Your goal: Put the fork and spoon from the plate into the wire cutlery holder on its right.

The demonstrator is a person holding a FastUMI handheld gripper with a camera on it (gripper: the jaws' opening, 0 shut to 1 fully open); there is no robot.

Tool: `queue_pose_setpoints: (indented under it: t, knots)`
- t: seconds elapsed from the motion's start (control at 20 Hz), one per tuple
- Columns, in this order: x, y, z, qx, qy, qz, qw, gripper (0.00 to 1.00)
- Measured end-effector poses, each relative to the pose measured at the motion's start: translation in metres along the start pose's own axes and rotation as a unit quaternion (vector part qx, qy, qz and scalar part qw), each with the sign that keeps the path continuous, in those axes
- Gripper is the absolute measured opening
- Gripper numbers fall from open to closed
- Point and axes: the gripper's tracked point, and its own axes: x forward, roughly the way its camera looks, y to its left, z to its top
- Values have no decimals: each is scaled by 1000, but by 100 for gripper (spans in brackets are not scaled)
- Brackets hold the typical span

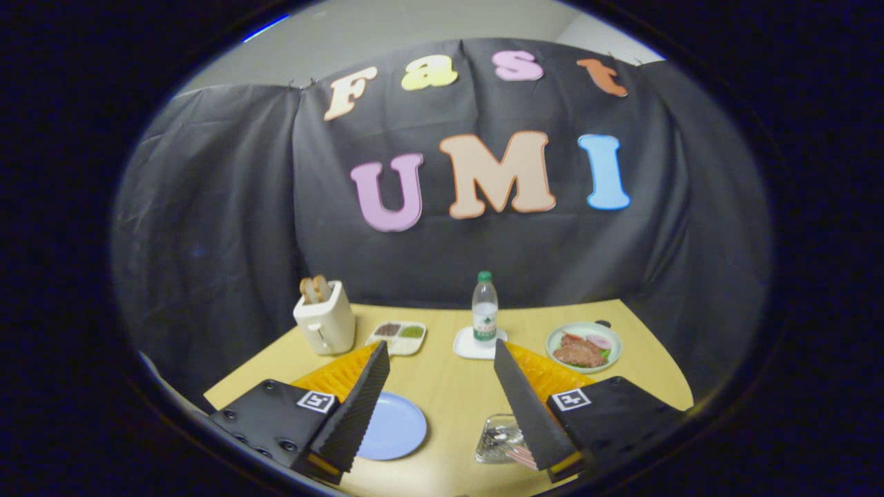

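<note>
Surroundings first: pale wooden tabletop (449, 393) against the black cloth wall. At its far side stand a cream toaster (324, 324) with two bread slices in its slots, a small white two-compartment dish (398, 336) with brown and green contents, a clear plastic water bottle with green cap (485, 307) on a white square coaster (476, 345), and a pale green plate of sliced meat (584, 345). Gripper (442, 366) held above the table, fingers wide apart, nothing between them. Round blue plate (394, 428) lies below, partly covered by the left finger; no cutlery visible on its exposed part. Wire cutlery holder (498, 436) sits right of the plate, well apart, partly hidden by the right finger. Shiny metal and a pinkish handle (521, 455) show inside it; fork or spoon cannot be distinguished.
</note>
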Motion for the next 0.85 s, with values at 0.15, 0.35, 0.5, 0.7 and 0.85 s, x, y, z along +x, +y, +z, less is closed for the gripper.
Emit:
queue_pose_setpoints:
  t: [0.15, 0.35, 0.5, 0.7, 0.85]
  knots:
    - [-12, 11, 35, -40, -92, -41, 994, 96]
    - [-14, 36, 26, -8, -102, -54, 993, 96]
    - [-14, 24, 20, 20, -100, -96, 990, 96]
    - [-17, -1, 17, 28, -99, -138, 985, 96]
    - [-22, -10, 17, 26, -96, -135, 986, 96]
